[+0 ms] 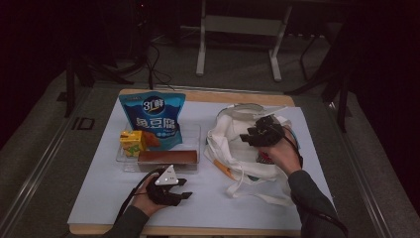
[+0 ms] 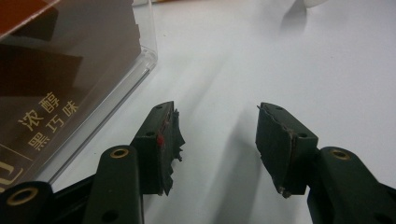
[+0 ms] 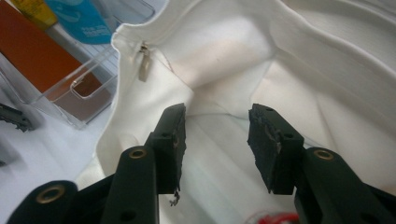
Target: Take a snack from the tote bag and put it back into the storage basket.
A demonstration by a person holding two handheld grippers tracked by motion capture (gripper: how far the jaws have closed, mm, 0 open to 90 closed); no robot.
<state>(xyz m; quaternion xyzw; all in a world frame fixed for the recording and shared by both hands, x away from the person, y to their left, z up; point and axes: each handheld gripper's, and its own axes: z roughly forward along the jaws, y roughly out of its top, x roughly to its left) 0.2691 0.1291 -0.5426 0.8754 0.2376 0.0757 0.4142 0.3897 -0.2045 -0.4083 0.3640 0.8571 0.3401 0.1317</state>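
Nearest you, your left gripper [image 1: 174, 191] sits low over the bare white sheet on the worktop [image 1: 99, 198], close to the near edge, with its grey three-cornered plate [image 1: 167, 176] facing up. Its jaws stand apart with nothing between them; in the left gripper view the left gripper [image 2: 217, 144] shows only white surface in the gap, and the corner of the clear plastic tray [image 2: 140, 65] lies just beside the left jaw.

That clear plastic tray [image 1: 190, 130] sits just beyond your left hand [image 1: 148, 198]. At its front lies a brown box [image 1: 167, 157], printed with pale characters on its side [image 2: 49, 119]. Behind it, at the tray's left end, is a small yellow carton [image 1: 132, 143], and a blue snack bag [image 1: 157, 119] stands upright at the back, leaning a little.

To the right of the tray, a white cloth bag [image 1: 225, 144] lies crumpled, its straps trailing toward you. Your right gripper [image 1: 255, 136] is held over the bag's open mouth. In the right gripper view the right gripper [image 3: 215, 140] has its jaws spread and empty, pointing into the white interior, with a metal zip pull [image 3: 144, 65] hanging at the bag's rim to the left.

Beyond the worktop, grey floor and the legs of a stand [image 1: 200, 54] are dimly visible.
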